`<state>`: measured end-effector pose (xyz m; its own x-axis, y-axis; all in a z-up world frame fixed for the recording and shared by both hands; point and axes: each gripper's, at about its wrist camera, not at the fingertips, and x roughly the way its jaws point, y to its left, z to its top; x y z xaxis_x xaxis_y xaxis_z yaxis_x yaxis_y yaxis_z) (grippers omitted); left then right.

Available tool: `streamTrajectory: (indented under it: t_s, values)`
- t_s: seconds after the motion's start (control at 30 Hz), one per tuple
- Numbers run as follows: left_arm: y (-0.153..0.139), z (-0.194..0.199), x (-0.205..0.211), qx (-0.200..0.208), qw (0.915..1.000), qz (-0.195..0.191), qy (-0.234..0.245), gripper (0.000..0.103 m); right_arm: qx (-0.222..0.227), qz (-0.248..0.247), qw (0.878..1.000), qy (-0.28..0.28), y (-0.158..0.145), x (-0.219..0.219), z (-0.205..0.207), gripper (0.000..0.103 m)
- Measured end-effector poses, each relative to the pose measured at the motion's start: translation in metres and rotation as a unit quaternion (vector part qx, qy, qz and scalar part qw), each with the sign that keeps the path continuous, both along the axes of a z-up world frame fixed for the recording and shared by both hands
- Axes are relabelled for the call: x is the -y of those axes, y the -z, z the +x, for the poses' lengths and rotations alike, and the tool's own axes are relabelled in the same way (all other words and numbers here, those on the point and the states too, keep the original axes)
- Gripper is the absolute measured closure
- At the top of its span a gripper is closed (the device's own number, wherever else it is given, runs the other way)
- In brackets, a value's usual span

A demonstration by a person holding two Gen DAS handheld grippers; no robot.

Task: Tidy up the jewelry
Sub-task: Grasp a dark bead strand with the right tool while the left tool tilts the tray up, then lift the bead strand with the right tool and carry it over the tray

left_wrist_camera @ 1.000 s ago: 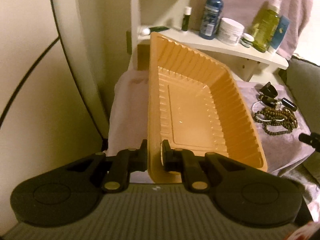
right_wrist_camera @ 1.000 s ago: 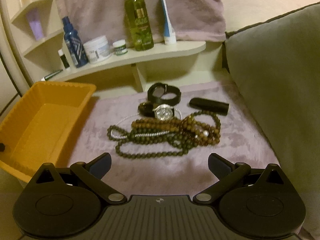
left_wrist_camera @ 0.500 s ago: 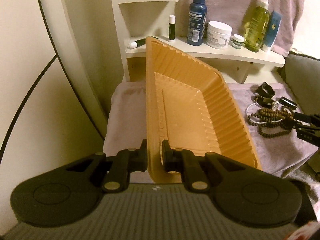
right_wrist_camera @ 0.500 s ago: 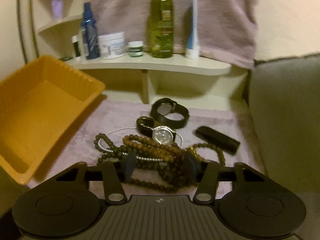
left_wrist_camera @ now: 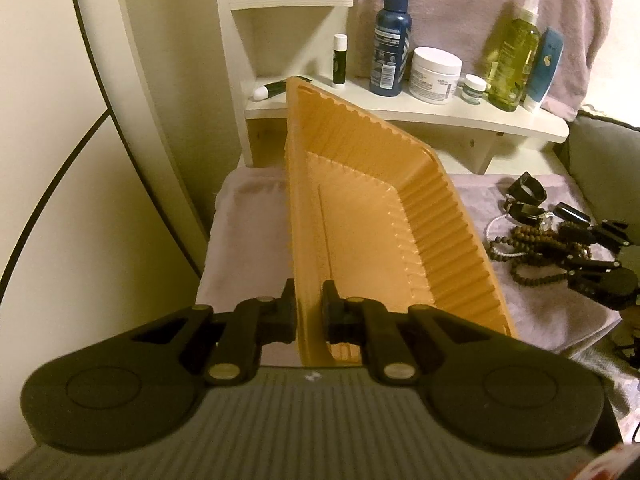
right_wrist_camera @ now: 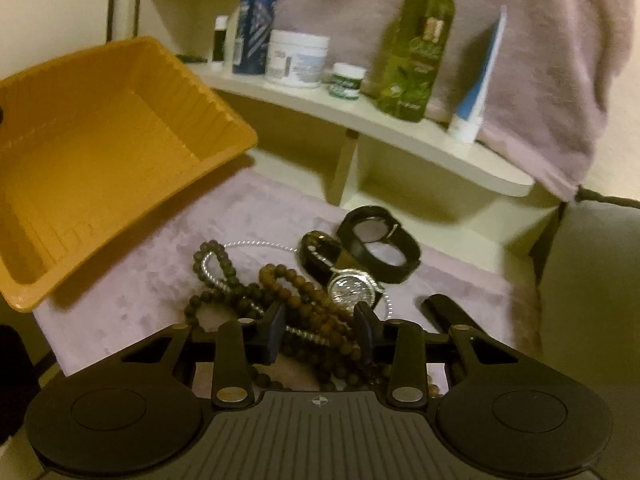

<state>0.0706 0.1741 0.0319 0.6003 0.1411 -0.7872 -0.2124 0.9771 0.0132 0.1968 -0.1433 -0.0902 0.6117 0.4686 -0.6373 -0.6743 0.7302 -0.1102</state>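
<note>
Two tongs in use. My left tongs (left_wrist_camera: pixel 309 312) are clenched on the near rim of the orange tray (left_wrist_camera: pixel 360 216), one pad outside the wall and one inside. The tray is tilted, its open side turned toward the jewelry, and its inside is bare. From the right wrist view the tray (right_wrist_camera: pixel 100 152) sits at the left of the pale purple cloth (right_wrist_camera: pixel 160 248), raised at an angle.

My right tongs (right_wrist_camera: pixel 320 328) are down in the jewelry pile with the jaws closing. Strands of the brown bead necklace (right_wrist_camera: pixel 304 300) and a silver chain (right_wrist_camera: pixel 256 245) lie between the pads; I cannot tell whether the pads press on them yet. In the left wrist view the right tongs (left_wrist_camera: pixel 580 252) reach into the same pile from the right.

Pile contents, right wrist view: a darker bead strand (right_wrist_camera: pixel 212 252) looped at the left edge, a silver-faced watch (right_wrist_camera: pixel 352 286) just behind the beads, a black strap band (right_wrist_camera: pixel 380 244) behind the watch, a small black oblong item (right_wrist_camera: pixel 444 308) to the right, apart from the beads.

Background: a white shelf (right_wrist_camera: pixel 400 136) carrying a blue bottle (right_wrist_camera: pixel 254 20), a white jar (right_wrist_camera: pixel 298 58), a green bottle (right_wrist_camera: pixel 420 40) and a tube (right_wrist_camera: pixel 480 80). A grey cushion (right_wrist_camera: pixel 592 288) borders the cloth at right.
</note>
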Motion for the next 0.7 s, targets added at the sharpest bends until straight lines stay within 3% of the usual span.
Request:
streamTrajectory:
  t_s: [0.07,0.2,0.23,0.27,0.7]
  values:
    - [0.000,0.000,0.001,-0.001,1.0000,0.001,0.000,0.092,-0.004,-0.002,1.000,-0.009,0.002,-0.002,0.003,0.075]
    - [0.000,0.000,-0.001,-0.001,1.0000,-0.003,-0.002,0.093,0.006,-0.023,0.999,-0.026,0.002,-0.008,0.001,0.084]
    - [0.000,0.000,-0.002,-0.001,1.0000,-0.004,-0.002,0.093,0.010,-0.023,0.999,-0.029,0.000,-0.008,-0.001,0.093]
    - [0.000,0.000,-0.001,-0.001,1.0000,-0.005,-0.002,0.093,0.014,-0.021,0.999,-0.028,-0.002,-0.007,-0.002,0.095]
    - [0.001,0.000,-0.004,0.008,0.9999,-0.012,-0.003,0.093,0.070,0.060,0.996,0.011,-0.066,0.024,-0.016,0.097]
